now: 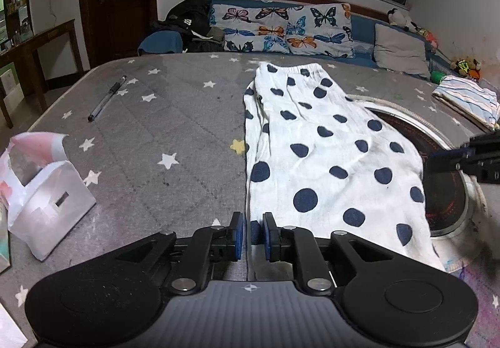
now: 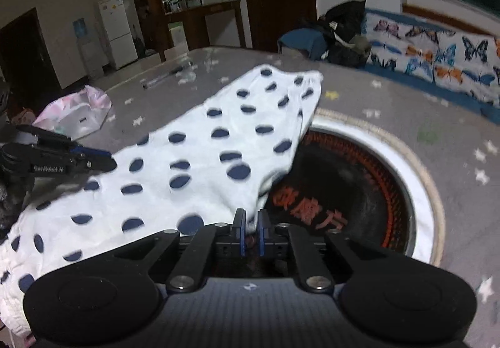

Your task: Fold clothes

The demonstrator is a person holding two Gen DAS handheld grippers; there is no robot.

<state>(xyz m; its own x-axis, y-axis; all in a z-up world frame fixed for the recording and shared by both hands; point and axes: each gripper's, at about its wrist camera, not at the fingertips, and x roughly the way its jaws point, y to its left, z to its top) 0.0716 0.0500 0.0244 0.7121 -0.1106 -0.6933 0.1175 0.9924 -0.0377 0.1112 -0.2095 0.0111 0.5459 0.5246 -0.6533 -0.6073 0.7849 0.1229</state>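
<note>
On the grey starred table cover [image 1: 175, 116], going from the left, a white bag [image 1: 40, 201] sits at the edge and a pen [image 1: 106, 98] lies further back, both well clear of the work. The left gripper [image 1: 251, 235] pinches the near left corner of the white spotted garment [image 1: 328, 154], its pads nearly together on the cloth. The garment lies flat down the middle, long axis running away from the person, elastic waistband at the far end, its right side hanging over the round heater set in the table [image 2: 359, 179]. The right gripper [image 2: 251, 232] pinches the near right edge. Judging by this, the garment looks already halved lengthwise; the crosswise folds remain, while a striped piece [image 1: 468, 98] at far right seems done
</note>
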